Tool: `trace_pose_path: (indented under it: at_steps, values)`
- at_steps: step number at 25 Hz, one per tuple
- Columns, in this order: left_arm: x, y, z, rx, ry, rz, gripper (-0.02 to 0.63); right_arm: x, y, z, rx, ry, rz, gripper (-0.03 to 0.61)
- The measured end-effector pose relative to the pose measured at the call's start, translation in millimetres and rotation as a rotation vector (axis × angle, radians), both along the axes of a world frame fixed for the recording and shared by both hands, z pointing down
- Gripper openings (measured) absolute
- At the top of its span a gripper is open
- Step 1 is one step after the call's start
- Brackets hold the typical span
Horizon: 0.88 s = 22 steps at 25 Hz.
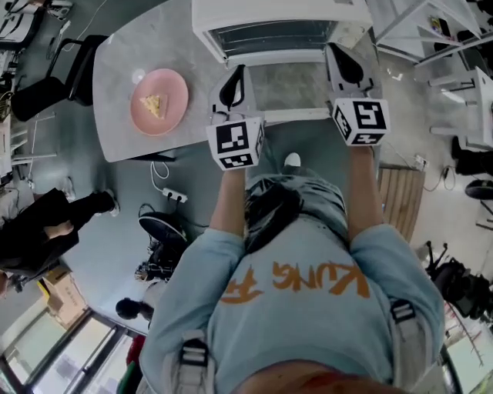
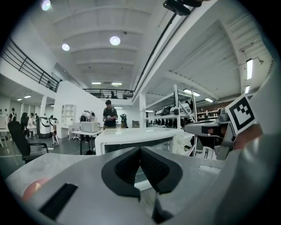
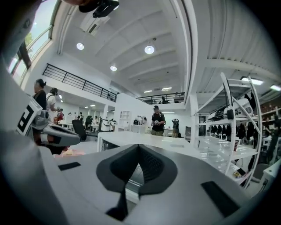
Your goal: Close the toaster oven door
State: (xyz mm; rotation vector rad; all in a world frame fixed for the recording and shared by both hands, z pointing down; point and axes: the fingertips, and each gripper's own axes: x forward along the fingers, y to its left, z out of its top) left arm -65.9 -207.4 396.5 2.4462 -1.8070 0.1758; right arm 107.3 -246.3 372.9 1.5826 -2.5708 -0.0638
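Note:
A white toaster oven (image 1: 273,19) stands at the far edge of the grey table (image 1: 123,69). Its glass door (image 1: 289,86) hangs open and lies flat toward me. My left gripper (image 1: 237,75) hovers at the door's left edge, jaws shut with nothing between them. At the door's right edge is my right gripper (image 1: 336,52), also shut and empty. The left gripper view looks over its closed jaws (image 2: 140,151) at the oven (image 2: 131,137). The right gripper view shows the closed right gripper (image 3: 139,149) before the oven (image 3: 131,139). Whether either gripper touches the door cannot be told.
A pink plate (image 1: 159,101) with a piece of food sits on the table left of the oven. White shelving (image 1: 431,31) stands to the right. Chairs (image 1: 54,73) and a person (image 1: 46,231) are on the left, and another person (image 2: 109,115) stands far behind the table.

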Motion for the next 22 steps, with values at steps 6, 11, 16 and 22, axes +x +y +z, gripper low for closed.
trace_pose_path:
  at_steps: [6, 11, 16, 22]
  values:
    - [-4, 35, 57, -0.091, -0.077, 0.000, 0.002, -14, 29, 54, -0.082, 0.131, -0.091, -0.002]
    - [9, 57, 96, -0.154, -0.115, 0.034, 0.002, -32, 61, 92, -0.118, 0.247, -0.190, 0.000]
    - [32, 82, 131, -0.199, -0.246, 0.127, 0.003, -44, 92, 130, -0.147, 0.366, -0.262, 0.037]
    - [40, 107, 178, -0.299, -0.300, 0.225, 0.080, -54, 127, 183, -0.203, 0.502, -0.336, 0.080]
